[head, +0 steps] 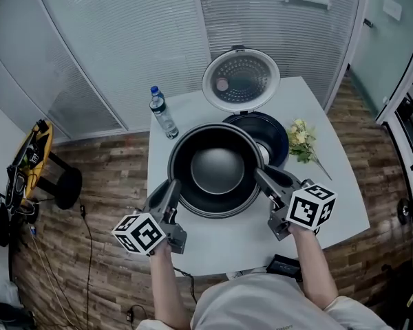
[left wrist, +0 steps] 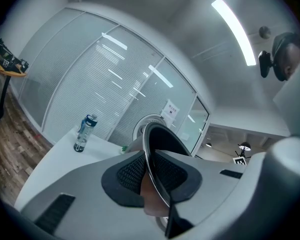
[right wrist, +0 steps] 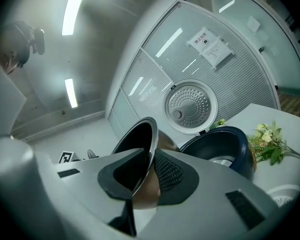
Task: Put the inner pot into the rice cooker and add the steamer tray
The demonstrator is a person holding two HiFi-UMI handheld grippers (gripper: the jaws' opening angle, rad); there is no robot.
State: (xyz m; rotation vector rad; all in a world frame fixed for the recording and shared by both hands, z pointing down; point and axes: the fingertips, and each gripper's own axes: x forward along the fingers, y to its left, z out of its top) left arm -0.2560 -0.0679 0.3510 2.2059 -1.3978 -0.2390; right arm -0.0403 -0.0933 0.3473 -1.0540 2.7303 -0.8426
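Note:
The dark inner pot (head: 217, 169) hangs above the white table (head: 344, 205), held by its rim on both sides. My left gripper (head: 173, 188) is shut on the pot's left rim (left wrist: 157, 169); its textured pads pinch the thin metal edge. My right gripper (head: 260, 175) is shut on the right rim (right wrist: 142, 164) the same way. Just behind the pot stands the dark blue rice cooker (head: 268, 133), its body (right wrist: 222, 149) empty, its round white lid (head: 241, 80) standing open. The pot overlaps the cooker's front left part in the head view. No steamer tray is in view.
A water bottle (head: 163, 113) stands at the table's back left, also seen as the bottle (left wrist: 84, 132) in the left gripper view. A bunch of pale flowers (head: 301, 141) lies right of the cooker. Glass partition walls with blinds stand behind the table.

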